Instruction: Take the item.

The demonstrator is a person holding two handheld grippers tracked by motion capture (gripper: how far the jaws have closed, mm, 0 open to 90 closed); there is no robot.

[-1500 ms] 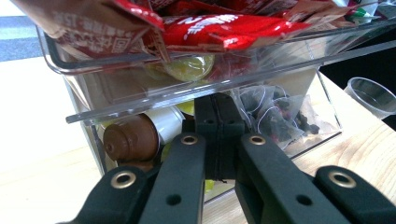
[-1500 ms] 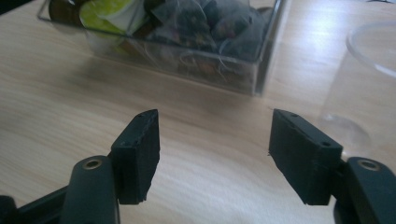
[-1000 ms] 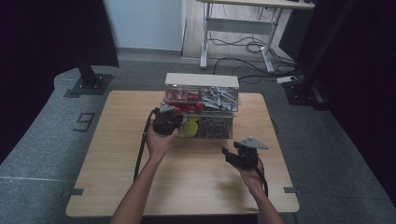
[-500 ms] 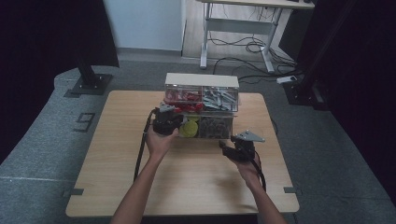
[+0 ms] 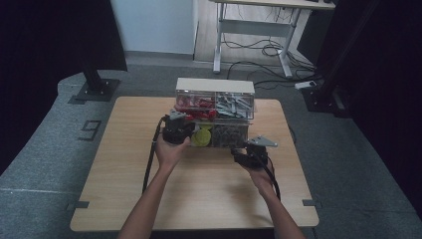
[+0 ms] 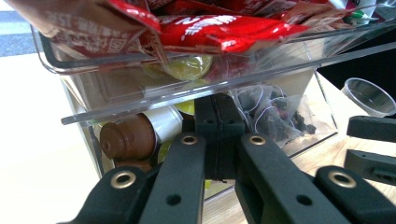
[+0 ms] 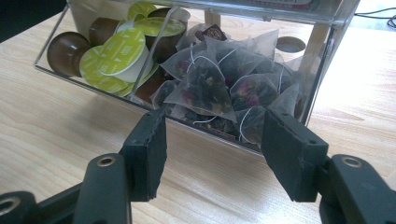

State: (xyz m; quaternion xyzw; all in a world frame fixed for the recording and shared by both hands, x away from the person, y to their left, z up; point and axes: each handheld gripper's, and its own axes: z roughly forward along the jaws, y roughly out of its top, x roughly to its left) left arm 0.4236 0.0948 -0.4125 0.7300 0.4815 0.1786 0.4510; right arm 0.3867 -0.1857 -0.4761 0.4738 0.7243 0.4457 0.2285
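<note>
Reaching toward the clear plastic bin of pyramid tea bags (image 7: 219, 88), low at the right front of the transparent organiser (image 5: 215, 112), the right claw (image 7: 212, 149) is spread and empty (nothing picked yet). Pressed together, the left claw (image 6: 217, 140) rests at the coffee-capsule bin (image 6: 140, 135).

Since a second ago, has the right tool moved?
Yes. The right tool has slid up the high view, closer to the clear organizer, toward its tea bags.
</note>
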